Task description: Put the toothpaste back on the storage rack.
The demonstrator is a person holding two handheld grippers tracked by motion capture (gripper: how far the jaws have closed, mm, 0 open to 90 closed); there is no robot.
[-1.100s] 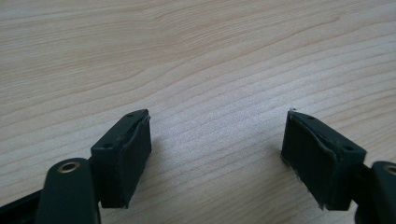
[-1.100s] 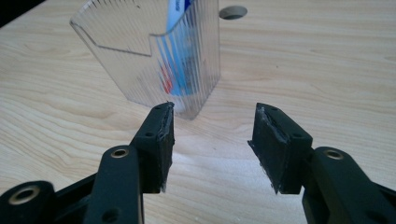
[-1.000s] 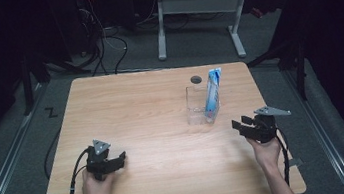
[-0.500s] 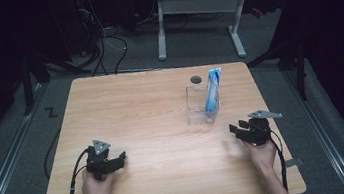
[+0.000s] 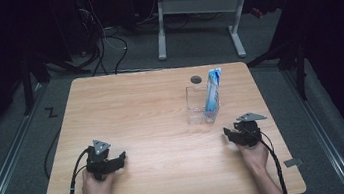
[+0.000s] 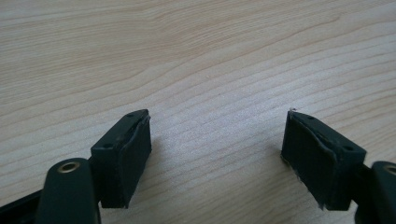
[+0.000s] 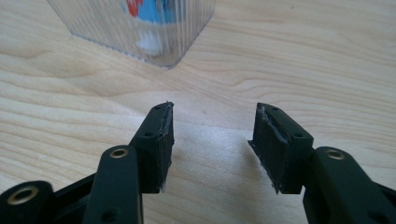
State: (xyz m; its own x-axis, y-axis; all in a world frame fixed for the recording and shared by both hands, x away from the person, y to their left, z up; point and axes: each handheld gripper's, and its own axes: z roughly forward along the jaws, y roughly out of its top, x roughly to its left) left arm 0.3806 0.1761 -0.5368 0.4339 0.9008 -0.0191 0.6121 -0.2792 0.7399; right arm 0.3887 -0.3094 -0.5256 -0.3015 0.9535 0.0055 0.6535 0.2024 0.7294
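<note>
My right gripper (image 5: 231, 134) sits low over the table (image 5: 151, 110) near its right edge, jaws spread with nothing but bare wood between the pads; they have just widened a little. What I am working toward is the clear container (image 5: 197, 104) with the blue-and-white tube (image 5: 213, 93) standing in it, and in the high view it lies at about eleven o'clock from the right fingertips, near but apart. In the right gripper view the container's ribbed corner (image 7: 140, 28) shows up and to the left of the jaw line, at roughly eleven o'clock, so the gap between the pads points past it to the right; I judge I need to swing left before closing in. The tube stands tall, leaning a little, its long axis close to upright, top end above the container's rim. The right hand is plainly the nearer one. My left gripper (image 5: 117, 159) rests well apart at the table's left front, pads (image 6: 123, 156) spread wide over empty wood. A small dark round spot (image 5: 196, 79) lies on the table just beyond the container at twelve o'clock, out of the approach path. Nothing stands between the right fingers and the container.
</note>
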